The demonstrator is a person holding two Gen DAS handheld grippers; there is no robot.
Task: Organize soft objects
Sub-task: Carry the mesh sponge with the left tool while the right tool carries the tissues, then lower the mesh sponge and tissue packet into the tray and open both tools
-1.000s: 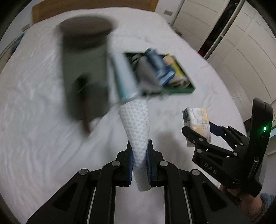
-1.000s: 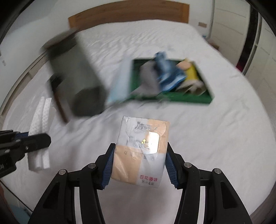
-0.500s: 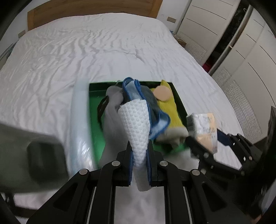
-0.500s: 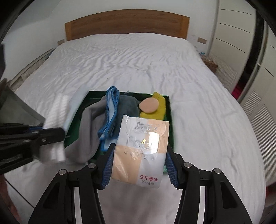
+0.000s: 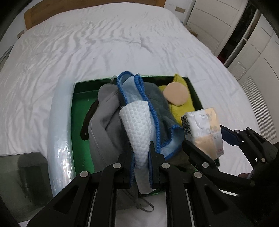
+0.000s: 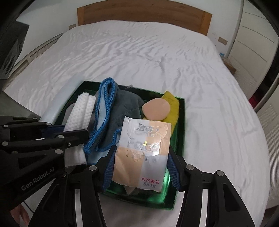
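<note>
A white cloth (image 5: 137, 129) is clamped in the left gripper (image 5: 141, 162), its long axis toward 12 o'clock. A tissue pack (image 6: 142, 153) is clamped in the right gripper (image 6: 140, 167). Both are held over the green tray (image 6: 181, 122), the right nearer its near edge.

White-sheeted bed (image 6: 139, 57), wooden headboard (image 6: 143, 15), white wardrobe doors (image 5: 226, 22) right.

White waffle cloth (image 5: 137, 129), rolled, and tissue pack (image 6: 143, 153), peach-and-white, hang above green tray (image 6: 181, 122). Tray holds grey cloth (image 5: 102, 125), blue-edged cloth (image 5: 132, 87), yellow cloth (image 5: 181, 106), peach sponge (image 5: 176, 93).
</note>
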